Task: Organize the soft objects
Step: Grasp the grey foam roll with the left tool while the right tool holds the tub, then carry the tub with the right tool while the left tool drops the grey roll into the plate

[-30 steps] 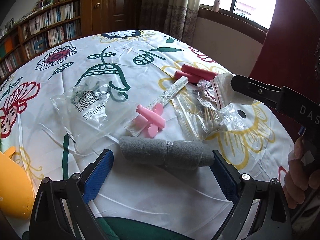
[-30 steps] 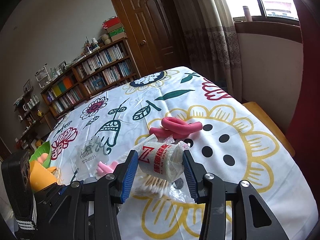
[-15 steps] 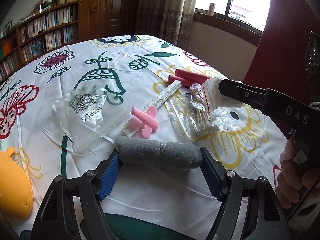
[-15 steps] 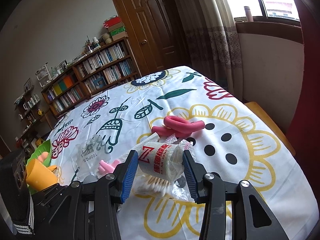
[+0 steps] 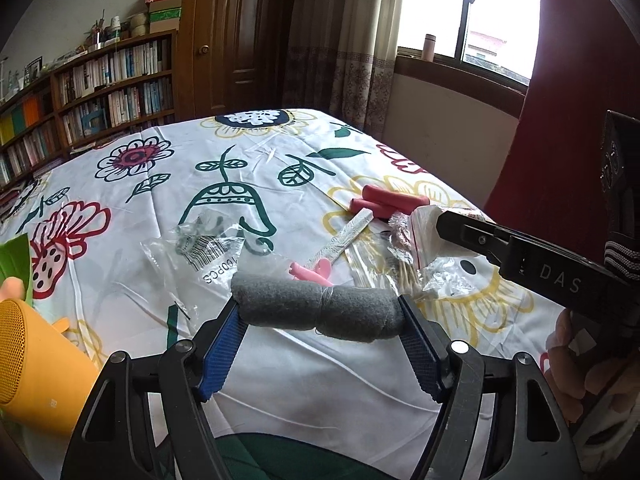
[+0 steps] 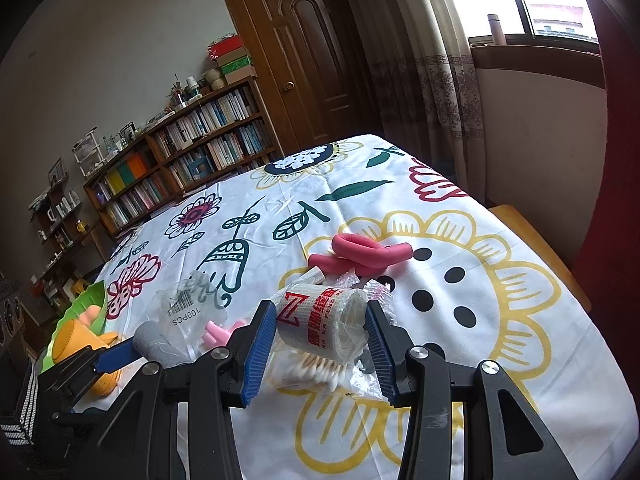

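My left gripper (image 5: 320, 312) is shut on a grey felt roll (image 5: 316, 306), holding it by both ends just above the flowered cloth. In the right wrist view the same grey roll (image 6: 154, 340) shows at the lower left. My right gripper (image 6: 320, 322) is shut on a wrapped white gauze roll (image 6: 322, 322) with red print, lifted over a bag of cotton swabs (image 6: 308, 368). A bent pink foam tube (image 6: 360, 254) lies beyond it. A small pale pink foam piece (image 5: 310, 272) sits behind the grey roll.
A clear plastic bag (image 5: 204, 256) with a barcode lies on the cloth left of centre. A yellow speaker-like object (image 5: 36, 364) and a green leaf-shaped tray (image 6: 82, 308) stand at the left edge. A bookshelf, a door and a window lie beyond the table.
My left gripper closed on the grey felt roll and lifted it off the cloth. The right gripper kept its hold on the gauze roll, nearly still.
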Demonstrator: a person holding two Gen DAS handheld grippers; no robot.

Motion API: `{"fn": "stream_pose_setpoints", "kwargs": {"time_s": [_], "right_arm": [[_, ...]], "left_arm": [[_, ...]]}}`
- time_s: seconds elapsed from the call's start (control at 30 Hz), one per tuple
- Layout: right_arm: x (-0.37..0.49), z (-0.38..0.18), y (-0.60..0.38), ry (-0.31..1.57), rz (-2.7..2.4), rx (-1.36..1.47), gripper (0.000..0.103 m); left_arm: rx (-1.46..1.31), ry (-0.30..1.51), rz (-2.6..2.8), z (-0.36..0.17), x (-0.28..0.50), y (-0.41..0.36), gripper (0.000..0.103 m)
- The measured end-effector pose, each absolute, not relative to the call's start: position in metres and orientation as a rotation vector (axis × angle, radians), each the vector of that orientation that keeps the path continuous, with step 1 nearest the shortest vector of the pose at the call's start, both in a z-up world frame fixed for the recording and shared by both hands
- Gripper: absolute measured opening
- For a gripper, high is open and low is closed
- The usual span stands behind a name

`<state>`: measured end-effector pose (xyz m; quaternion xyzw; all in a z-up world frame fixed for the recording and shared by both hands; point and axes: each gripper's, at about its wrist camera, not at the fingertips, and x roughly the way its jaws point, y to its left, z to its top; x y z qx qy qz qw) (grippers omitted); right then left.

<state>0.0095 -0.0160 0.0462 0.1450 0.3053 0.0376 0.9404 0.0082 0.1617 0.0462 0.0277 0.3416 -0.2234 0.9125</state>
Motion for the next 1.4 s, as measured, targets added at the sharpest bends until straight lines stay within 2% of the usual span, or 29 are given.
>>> {"fn": "stream_pose_setpoints", "kwargs": {"time_s": [0.7, 1.4], "right_arm": [[0.007, 0.051, -0.002, 0.616, 0.097, 0.302, 0.048], [0.01, 0.058, 0.036, 0.621, 0.154, 0.278, 0.048]], "left_arm": [[-0.034, 0.522, -0.288, 0.11, 0.018, 0.233, 0.075], [-0.129, 0.455, -0.056, 0.123, 0.011, 0.331, 0.075]]}}
